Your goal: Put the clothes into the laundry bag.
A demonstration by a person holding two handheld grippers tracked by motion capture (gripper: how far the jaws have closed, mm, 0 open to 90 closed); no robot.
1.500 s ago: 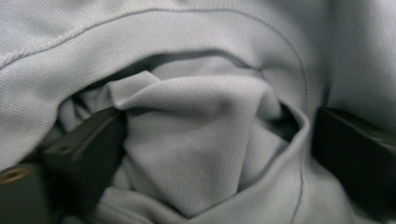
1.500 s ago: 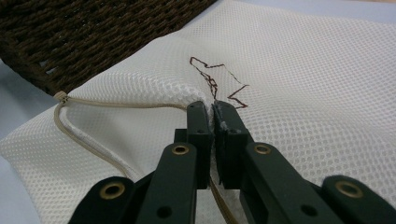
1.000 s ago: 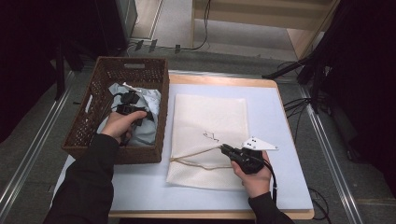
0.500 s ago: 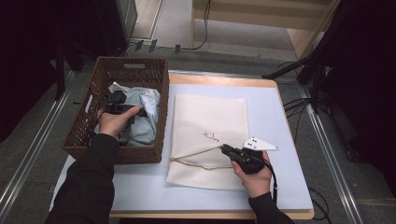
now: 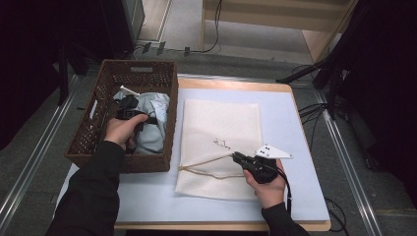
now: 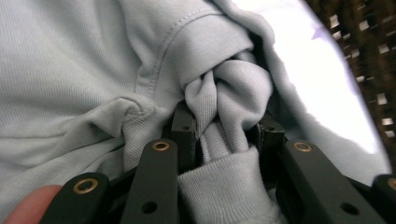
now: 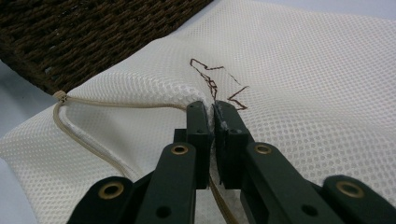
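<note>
A light blue-grey garment [image 5: 153, 129] lies crumpled in the brown wicker basket [image 5: 140, 67] at the table's left. My left gripper [image 5: 129, 109] reaches into the basket. Its jaws have just been closing, and in the left gripper view they pinch a bunched fold [image 6: 233, 93] of that garment; the left gripper [image 6: 226, 128] is shut on it. A cream mesh drawstring bag [image 5: 221, 123] lies flat mid-table. My right gripper [image 5: 237, 157] is shut on the bag's near edge, and in the right gripper view the right gripper [image 7: 214, 111] holds the mesh [image 7: 303, 70] beside the drawstring [image 7: 79, 135].
The basket's wall [image 7: 93, 32] stands close to the bag's left side. The pale blue table top [image 5: 295, 147] has bare room right of the bag and along the front edge. Dark stands and cables surround the table on the floor.
The left hand has shifted a little over the garment in the basket and its gripper now sits on a fold. The right hand and the bag have kept still.
</note>
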